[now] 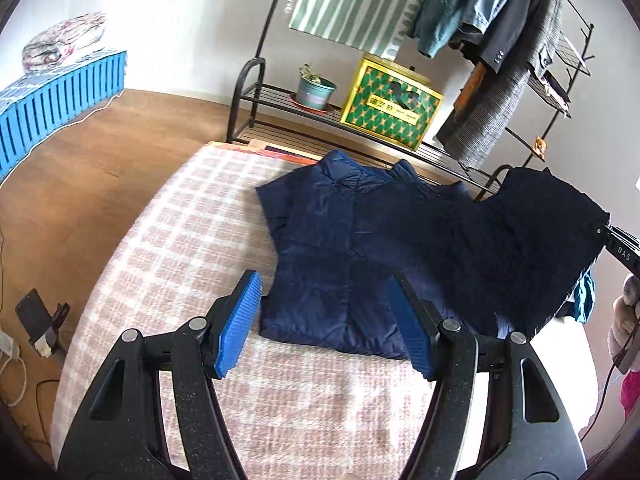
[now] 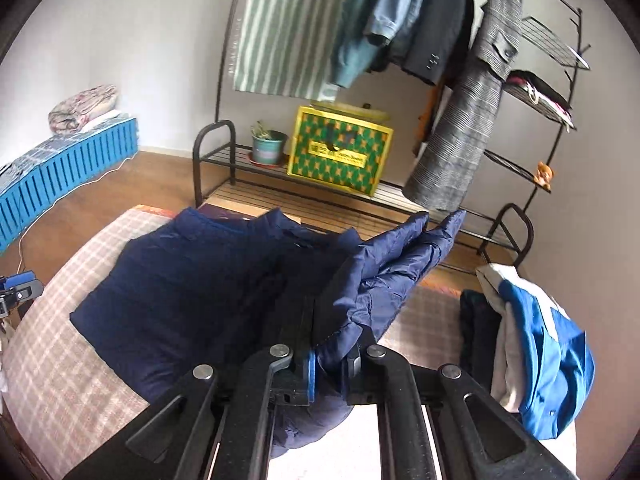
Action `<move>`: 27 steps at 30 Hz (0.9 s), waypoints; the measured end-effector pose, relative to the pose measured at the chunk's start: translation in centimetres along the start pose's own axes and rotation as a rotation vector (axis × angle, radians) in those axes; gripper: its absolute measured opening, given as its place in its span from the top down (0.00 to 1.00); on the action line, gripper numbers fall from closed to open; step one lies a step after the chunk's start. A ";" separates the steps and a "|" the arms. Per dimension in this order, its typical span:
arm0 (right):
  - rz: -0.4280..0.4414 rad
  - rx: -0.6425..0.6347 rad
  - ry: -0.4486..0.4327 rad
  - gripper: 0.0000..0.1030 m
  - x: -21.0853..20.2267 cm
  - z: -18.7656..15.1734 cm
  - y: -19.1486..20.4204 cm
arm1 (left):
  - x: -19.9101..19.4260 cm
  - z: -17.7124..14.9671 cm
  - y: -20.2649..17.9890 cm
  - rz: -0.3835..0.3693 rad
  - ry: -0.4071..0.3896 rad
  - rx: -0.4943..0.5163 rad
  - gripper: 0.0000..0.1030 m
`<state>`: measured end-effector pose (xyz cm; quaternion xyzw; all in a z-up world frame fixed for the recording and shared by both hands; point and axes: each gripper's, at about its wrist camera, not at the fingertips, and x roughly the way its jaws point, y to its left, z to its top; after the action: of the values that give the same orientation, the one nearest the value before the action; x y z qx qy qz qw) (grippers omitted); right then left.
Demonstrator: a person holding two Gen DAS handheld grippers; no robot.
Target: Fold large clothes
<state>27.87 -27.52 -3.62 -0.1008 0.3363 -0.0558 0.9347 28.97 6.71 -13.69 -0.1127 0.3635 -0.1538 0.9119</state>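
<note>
A navy blue padded jacket (image 1: pixel 332 256) lies on a pink checked table cover (image 1: pixel 192 248). My left gripper (image 1: pixel 326 320) is open, its blue pads (image 1: pixel 236 324) spread above the jacket's near hem, holding nothing. My right gripper (image 2: pixel 332 356) is shut on a fold of the jacket, its sleeve side (image 2: pixel 396 264), and holds it lifted above the rest of the jacket (image 2: pixel 200 284). In the left wrist view the lifted part (image 1: pixel 536 248) hangs dark at the right.
A black clothes rack (image 1: pixel 248 92) with hanging garments, a potted plant (image 1: pixel 314 88) and a yellow-green box (image 1: pixel 390 106) stands behind the table. A pile of clothes (image 2: pixel 536 344) lies at the table's right. A blue crate (image 1: pixel 60 100) is on the floor left.
</note>
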 end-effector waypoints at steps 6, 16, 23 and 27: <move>0.128 -0.101 -0.012 0.95 1.7 3.0 8.3 | -1.4 0.1 4.5 0.058 -0.030 -0.070 0.34; 0.383 -0.236 0.126 0.96 10.2 0.8 24.9 | -2.2 -1.1 9.6 0.139 -0.021 -0.119 0.34; 0.462 -0.298 0.212 0.95 14.5 -4.4 32.3 | -2.5 -0.9 11.5 0.171 -0.022 -0.144 0.34; 0.577 -0.235 0.233 0.82 14.8 -4.4 31.1 | -2.6 -0.4 11.3 0.167 -0.031 -0.128 0.34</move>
<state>37.51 -0.49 -23.08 -0.1015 0.4599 0.2394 0.8490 29.16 18.09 -15.91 -0.1422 0.3667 -0.0519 0.9179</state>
